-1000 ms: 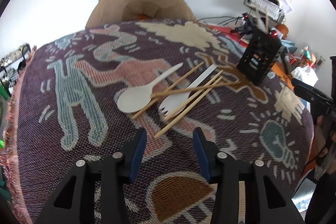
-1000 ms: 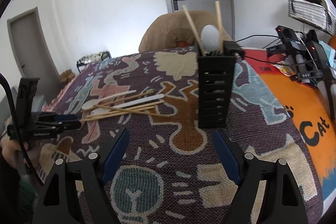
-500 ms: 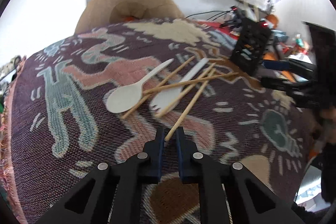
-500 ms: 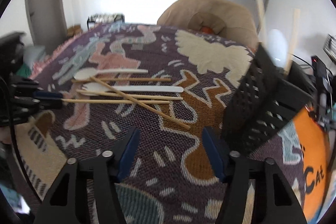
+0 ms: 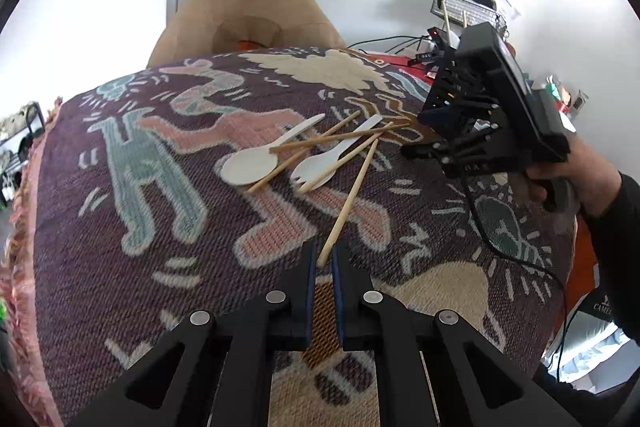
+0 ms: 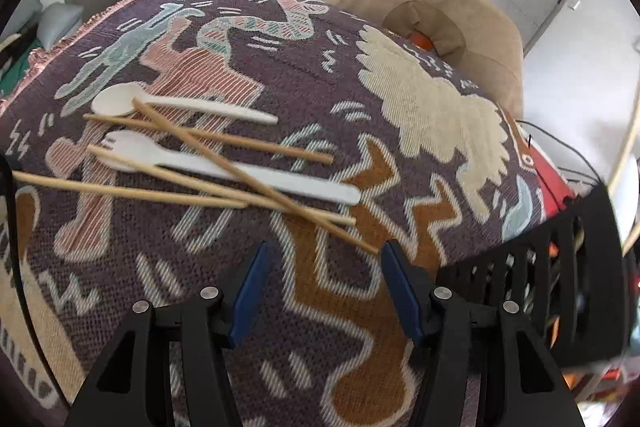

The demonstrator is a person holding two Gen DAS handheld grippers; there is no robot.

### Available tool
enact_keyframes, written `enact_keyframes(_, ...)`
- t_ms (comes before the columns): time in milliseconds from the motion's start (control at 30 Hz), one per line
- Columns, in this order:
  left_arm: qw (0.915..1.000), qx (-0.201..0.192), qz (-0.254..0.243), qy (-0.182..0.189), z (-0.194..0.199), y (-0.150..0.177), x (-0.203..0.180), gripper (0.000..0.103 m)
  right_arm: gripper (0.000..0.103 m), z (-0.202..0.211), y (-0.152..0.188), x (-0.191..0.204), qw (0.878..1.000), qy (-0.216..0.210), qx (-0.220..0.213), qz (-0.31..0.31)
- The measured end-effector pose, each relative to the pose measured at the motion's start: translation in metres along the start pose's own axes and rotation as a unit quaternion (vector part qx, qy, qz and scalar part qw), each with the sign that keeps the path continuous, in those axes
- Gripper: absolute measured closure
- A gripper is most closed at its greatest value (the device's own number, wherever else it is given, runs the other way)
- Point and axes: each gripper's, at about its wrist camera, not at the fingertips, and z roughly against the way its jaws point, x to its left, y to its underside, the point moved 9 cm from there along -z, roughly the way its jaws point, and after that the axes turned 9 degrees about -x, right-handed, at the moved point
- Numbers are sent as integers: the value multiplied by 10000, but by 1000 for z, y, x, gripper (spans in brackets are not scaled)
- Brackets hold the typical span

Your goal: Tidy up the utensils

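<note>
The left tool point(image 5: 323, 261) is clamped on the near end of one chopstick point(image 5: 352, 191), whose length runs up-frame toward the pile beside the fork point(image 5: 332, 155), while the right tool point(image 6: 322, 291) hangs with jaws apart at the pile's opposite ends, the black utensil holder point(image 6: 560, 267) at lower right.

Left claw point(image 5: 322, 261) pinched — right claw point(image 6: 322, 271) agape

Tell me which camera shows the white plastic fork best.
The right wrist view: the white plastic fork lies close and large, tines to handle end, crossed by wooden chopsticks. In the left wrist view the fork is smaller and farther off, also partly crossed.
</note>
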Motion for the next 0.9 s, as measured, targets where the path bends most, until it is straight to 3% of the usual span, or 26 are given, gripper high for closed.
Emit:
enact_keyframes(333, 9991, -247, 332, -113, 35, 8, 24, 95, 45, -19, -10, -4, 9982, -457, 369, -139)
enact_keyframes(400, 9988, -311, 353, -115, 42, 8, 27, 95, 53, -19, -10, -2, 9960, -724, 440, -290)
enact_keyframes(567, 9975, -535, 443, -143, 60, 4, 33, 95, 96, -8, -4, 12, 9951, -834, 514, -98)
enact_keyframes(600, 9971, -578, 472, -144, 63, 3, 34, 95, 99, -4, 0, 19, 9932, -1002, 575, -117)
enact_keyframes(767, 9952, -776, 574, -153, 74, -4, 38, 95, 99, 13, 9, 36, 9928, -1074, 528, 57)
enact_keyframes(900, 9941, -902, 586, -140, 81, -8, 38, 95, 94, 30, -3, 25, 9971, -723, 226, 58)
